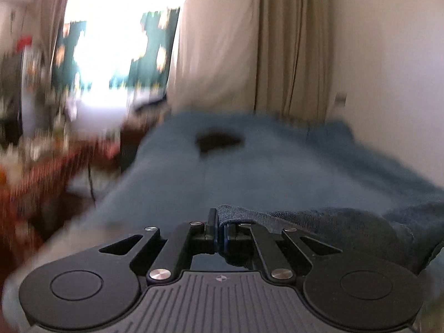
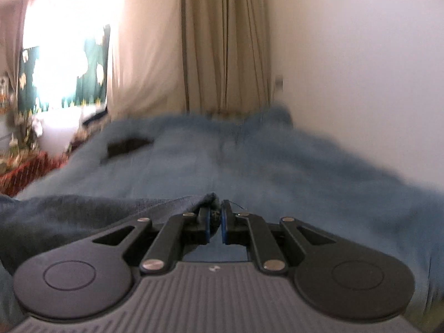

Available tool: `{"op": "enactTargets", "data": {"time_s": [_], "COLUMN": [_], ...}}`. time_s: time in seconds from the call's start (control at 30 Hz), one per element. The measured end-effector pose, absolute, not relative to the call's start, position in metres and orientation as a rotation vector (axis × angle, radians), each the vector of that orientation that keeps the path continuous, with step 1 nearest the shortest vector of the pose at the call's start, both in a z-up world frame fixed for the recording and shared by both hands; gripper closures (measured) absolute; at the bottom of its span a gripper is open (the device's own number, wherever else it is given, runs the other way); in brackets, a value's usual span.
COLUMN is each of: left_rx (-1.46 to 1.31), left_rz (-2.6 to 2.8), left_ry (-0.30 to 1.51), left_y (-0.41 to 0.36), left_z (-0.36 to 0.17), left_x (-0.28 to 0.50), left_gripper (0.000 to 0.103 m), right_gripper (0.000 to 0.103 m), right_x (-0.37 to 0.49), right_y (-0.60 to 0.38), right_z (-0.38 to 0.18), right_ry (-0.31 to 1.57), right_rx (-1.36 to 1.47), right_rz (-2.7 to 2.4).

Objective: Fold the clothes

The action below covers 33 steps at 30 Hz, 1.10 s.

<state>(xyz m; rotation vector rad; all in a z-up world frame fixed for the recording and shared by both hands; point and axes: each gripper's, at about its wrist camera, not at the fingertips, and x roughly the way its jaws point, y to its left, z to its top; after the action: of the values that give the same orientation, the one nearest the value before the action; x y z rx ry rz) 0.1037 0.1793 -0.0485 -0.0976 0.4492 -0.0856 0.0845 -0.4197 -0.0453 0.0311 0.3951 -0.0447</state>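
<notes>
Left wrist view: we see the left gripper clenched on a corner of the dark blue towel; the cloth runs off to the right from the jaws, its edge raised above the bed
Right wrist view: the right gripper grips the other corner of the same towel; here the cloth trails to the left and a loose thread shows beside the right finger
Where the towel is: slung between our two grippers along one edge, close in front of both cameras; how far the rest hangs down or rests on the bed we cannot tell
Handling: we judge it soft, limp and fairly light; terry pile should give the pads good purchase, so slipping seems unlikely; it will sag in the middle unless we keep the edge taut
Where to hold: corners, as now; a mid-edge pinch would let the ends droop
Surroundings: pale curtain and bright window behind; background blurred
</notes>
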Motion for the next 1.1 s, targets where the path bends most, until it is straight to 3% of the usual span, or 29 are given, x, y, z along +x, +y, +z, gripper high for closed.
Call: {"op": "enactTargets", "data": {"time_s": [0.13, 0.3, 0.43, 0.6, 1.1], "left_rx": [-0.182, -0.182, -0.190, -0.113, -0.032], "left_rz": [-0.055, -0.046, -0.071, -0.115, -0.190], "left_ry": [0.617, 0.721, 0.717, 0.718, 0.843], "left_y": [0.192, 0.198, 0.207, 0.206, 0.210], "left_z": [-0.104, -0.129, -0.117, -0.100, -0.094], "left_x": [0.074, 0.053, 0.041, 0.030, 0.015], "left_gripper": [0.099, 0.096, 0.082, 0.069, 0.064], "right_gripper": [0.095, 0.094, 0.081, 0.075, 0.071], "right_x": [0.057, 0.036, 0.018, 0.001, -0.024], "right_y": [-0.422, -0.423, -0.429, -0.438, -0.450], "right_z": [-0.097, -0.133, -0.124, -0.104, -0.100], "right_ry": [0.536, 0.640, 0.647, 0.673, 0.769], "right_rx": [0.087, 0.104, 0.108, 0.072, 0.031], "right_rz": [-0.046, -0.052, -0.041, -0.004, 0.070]}}
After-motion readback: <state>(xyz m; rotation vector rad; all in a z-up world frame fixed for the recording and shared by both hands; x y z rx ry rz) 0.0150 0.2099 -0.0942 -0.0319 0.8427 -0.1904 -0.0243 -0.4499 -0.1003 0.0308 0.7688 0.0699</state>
